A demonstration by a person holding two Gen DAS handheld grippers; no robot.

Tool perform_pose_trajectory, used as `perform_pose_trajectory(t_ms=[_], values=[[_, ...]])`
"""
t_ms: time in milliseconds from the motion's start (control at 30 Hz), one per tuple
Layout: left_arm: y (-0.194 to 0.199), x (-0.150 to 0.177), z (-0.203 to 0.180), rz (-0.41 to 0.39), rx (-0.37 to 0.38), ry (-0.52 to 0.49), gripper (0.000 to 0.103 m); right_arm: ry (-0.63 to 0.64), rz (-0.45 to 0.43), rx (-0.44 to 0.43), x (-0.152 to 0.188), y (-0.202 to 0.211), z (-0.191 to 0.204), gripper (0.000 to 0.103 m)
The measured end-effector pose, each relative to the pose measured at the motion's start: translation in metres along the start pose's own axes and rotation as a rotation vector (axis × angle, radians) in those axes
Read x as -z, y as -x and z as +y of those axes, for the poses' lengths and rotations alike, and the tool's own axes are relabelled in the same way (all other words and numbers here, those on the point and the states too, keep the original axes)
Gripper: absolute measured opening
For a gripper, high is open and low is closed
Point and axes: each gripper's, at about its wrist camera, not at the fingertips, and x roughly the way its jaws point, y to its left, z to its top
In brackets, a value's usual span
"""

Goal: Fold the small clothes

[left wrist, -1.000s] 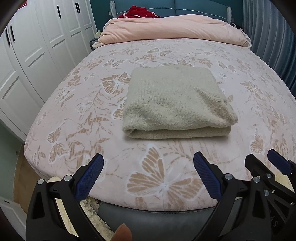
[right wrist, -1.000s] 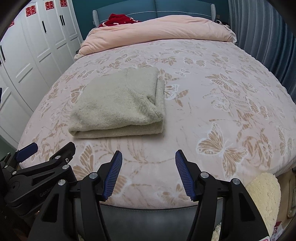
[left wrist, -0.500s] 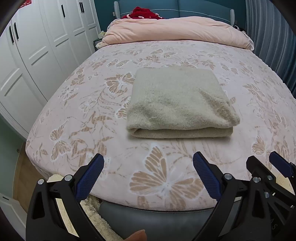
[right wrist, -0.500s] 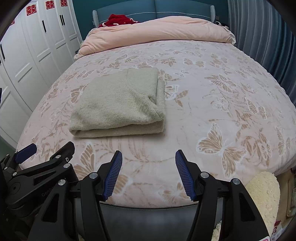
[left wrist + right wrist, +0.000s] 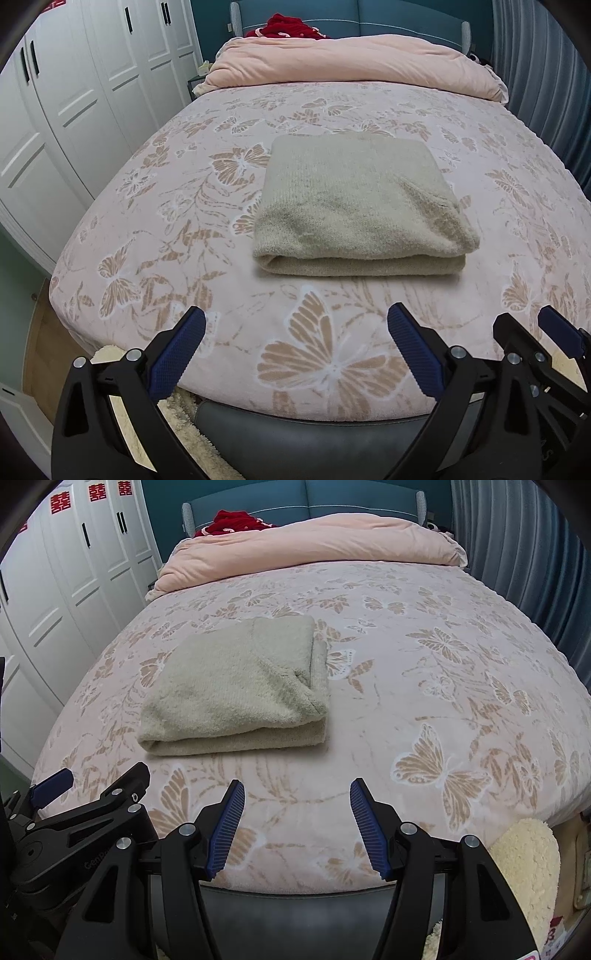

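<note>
Beige sweater (image 5: 360, 206) is lying folded on the butterfly-print bed cover (image 5: 177, 236) — well clear of both tools. Left gripper (image 5: 293, 350) and right gripper (image 5: 297, 827) are hovering at the bed's foot, jaws spread, grasping nothing.

1. I see a bed (image 5: 177, 236) filling most of the frame, its pink cover printed with tan butterflies.
2. A rolled peach duvet (image 5: 354, 62) lies across the top centre.
3. Behind it, a red cloth (image 5: 288, 27) sits against the blue headboard (image 5: 388, 16).
4. White wardrobe doors (image 5: 74, 92) run along the left edge.
5. A cream fluffy rug (image 5: 524, 864) shows at lower right in the right wrist view.
</note>
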Motion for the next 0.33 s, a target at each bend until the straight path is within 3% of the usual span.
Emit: perform_pose_trajectory(t_ms=[333], values=[[0.0015,-0.0008,-0.0019,-0.018,-0.017,-0.018,0.094,-0.005,0.0,0.005,0.0003,0.0007,0.0002,0.059]])
